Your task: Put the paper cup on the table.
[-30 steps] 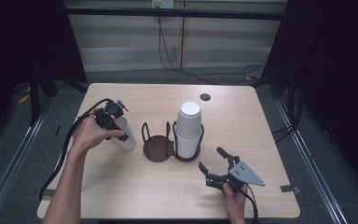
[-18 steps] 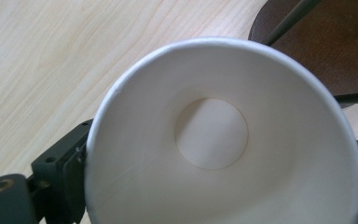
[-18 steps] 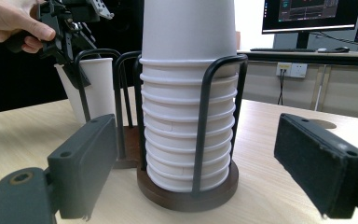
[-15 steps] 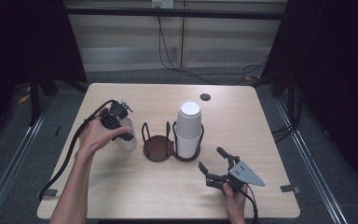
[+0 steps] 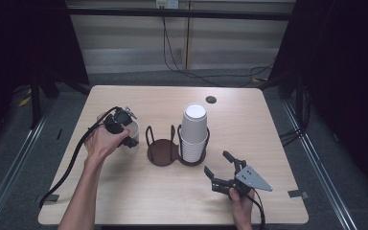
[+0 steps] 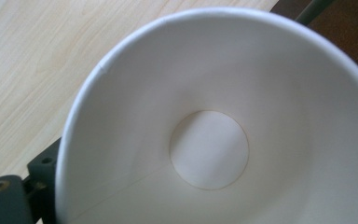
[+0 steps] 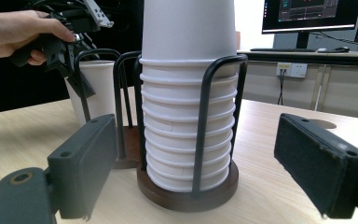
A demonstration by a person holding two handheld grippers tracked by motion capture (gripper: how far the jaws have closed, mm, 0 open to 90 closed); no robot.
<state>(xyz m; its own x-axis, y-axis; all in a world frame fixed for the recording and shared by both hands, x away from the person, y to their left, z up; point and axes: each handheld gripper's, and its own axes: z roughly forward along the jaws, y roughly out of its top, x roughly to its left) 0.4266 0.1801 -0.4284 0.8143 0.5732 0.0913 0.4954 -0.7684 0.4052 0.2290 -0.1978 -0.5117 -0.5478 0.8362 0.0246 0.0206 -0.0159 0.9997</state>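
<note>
Forearms enter from the near edge of the table [image 5: 139, 191]. Left hand [image 5: 101, 142] is raised over the table's left half, wrist bent, carrying the left tool [image 5: 124, 128] tipped downward at a single white paper cup [image 5: 133, 132]. That cup stands upright on the table, just left of the holder. In the left gripper view the cup's open mouth [image 6: 223, 116] sits right below the camera, round bottom visible and nothing inside; one dark jaw shows at the lower left outside the rim. Jaws have just been opening; whether the pads press on the cup wall I cannot tell.

Right hand [image 5: 242, 203] rests low near the front right of the table, holding the right tool [image 5: 220, 165] roughly level and aimed at the cups. Its jaws are spread wide with nothing between them; in the right gripper view they frame the stack from a distance, well apart from it.

Cup holder [image 5: 162, 151]: dark round base with black wire loops, two bays side by side at table centre. Left bay is bare. Right bay holds a stack of white cups [image 5: 193, 134], nested upside down, bottom of the top cup facing up, the stack rising above the wire loops [image 7: 214, 93].
</note>
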